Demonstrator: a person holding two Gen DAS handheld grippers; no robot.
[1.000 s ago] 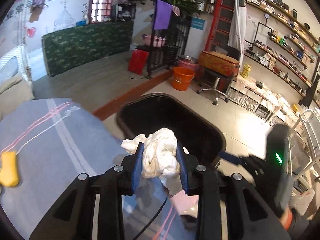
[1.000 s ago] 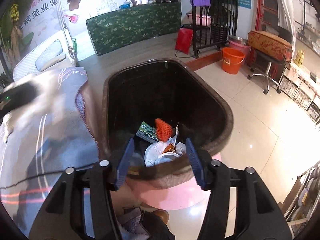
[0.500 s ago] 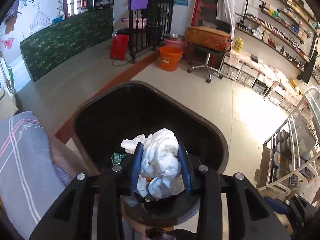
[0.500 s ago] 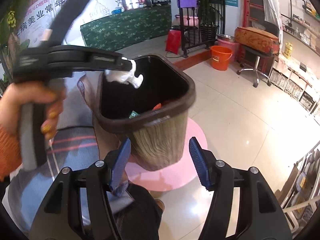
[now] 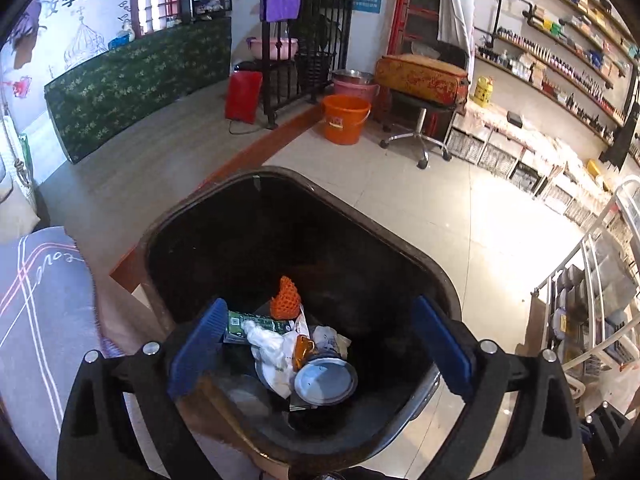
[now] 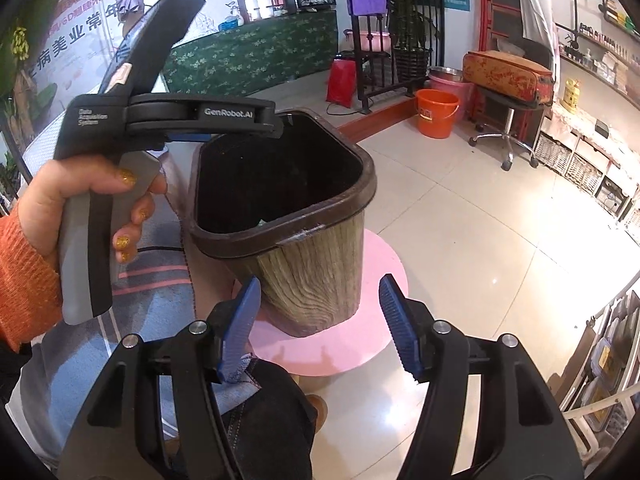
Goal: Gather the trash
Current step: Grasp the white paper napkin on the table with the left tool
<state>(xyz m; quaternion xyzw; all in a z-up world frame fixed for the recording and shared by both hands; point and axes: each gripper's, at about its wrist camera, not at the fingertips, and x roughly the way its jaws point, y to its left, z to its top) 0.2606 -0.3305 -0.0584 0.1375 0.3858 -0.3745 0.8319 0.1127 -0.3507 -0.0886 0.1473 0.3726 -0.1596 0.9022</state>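
A brown, wood-patterned trash bin (image 5: 420, 268) (image 6: 320, 276) stands on a pink round mat (image 6: 376, 336). My left gripper (image 5: 320, 344) is open and empty right above the bin's mouth. The white crumpled tissue (image 5: 272, 348) lies inside the bin among other trash: an orange foam net (image 5: 285, 299), a green packet (image 5: 256, 324) and a round tin lid (image 5: 326, 378). My right gripper (image 6: 320, 328) is open and empty, low in front of the bin. The left gripper's body (image 6: 168, 116) shows over the bin's rim in the right wrist view.
A grey striped cloth surface (image 5: 36, 320) lies left of the bin. An orange bucket (image 5: 346, 118), a stool with a worn cushion (image 5: 422, 80) and a red bag (image 5: 242, 96) stand farther back. Wire racks (image 5: 592, 300) are at the right. Tiled floor surrounds the mat.
My left gripper opened and the white tissue dropped into the bin. My right gripper drew back a little and stayed open.
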